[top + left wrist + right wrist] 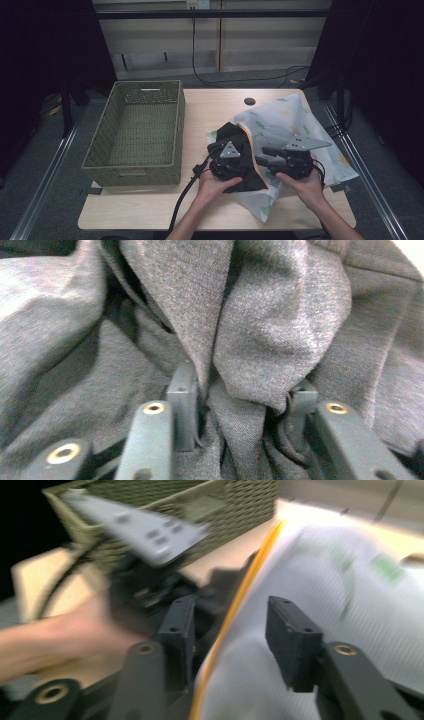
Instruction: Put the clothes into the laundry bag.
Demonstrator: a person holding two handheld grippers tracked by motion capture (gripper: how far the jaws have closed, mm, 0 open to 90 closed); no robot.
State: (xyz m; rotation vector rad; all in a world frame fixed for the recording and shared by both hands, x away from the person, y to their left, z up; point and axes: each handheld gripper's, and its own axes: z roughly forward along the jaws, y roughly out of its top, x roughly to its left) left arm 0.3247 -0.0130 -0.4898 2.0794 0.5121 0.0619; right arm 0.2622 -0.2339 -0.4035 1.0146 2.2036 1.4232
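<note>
1. Dark grey fabric (pixel 235 134) is seen at the middle of the wooden table (pixel 150 205), lying partly on and partly tucked under a pale leaf-printed cloth (pixel 280 120) with an orange edge.
2. At the left of the table, a green woven basket (pixel 172 125) is placed, well apart from the fabric.
3. The left gripper (pixel 226 167) is held over the near part of the dark fabric by the left hand (pixel 212 186). In the left gripper view, a bunched fold of the fabric (pixel 260 350) is seen between the two jaws, which stand partly apart; whether the pads press on the fold cannot be told.
4. The right gripper (pixel 270 162) is held just beside the left one by the right hand (pixel 306 187), over the pale cloth.
5. In the right gripper view, which is blurred, its jaws are seen spread apart, and the orange edge (pixel 235 605) of the pale cloth (pixel 350 590) is seen running between them, gripped by neither pad.
6. The pale cloth is spread toward the table's right edge.
</note>
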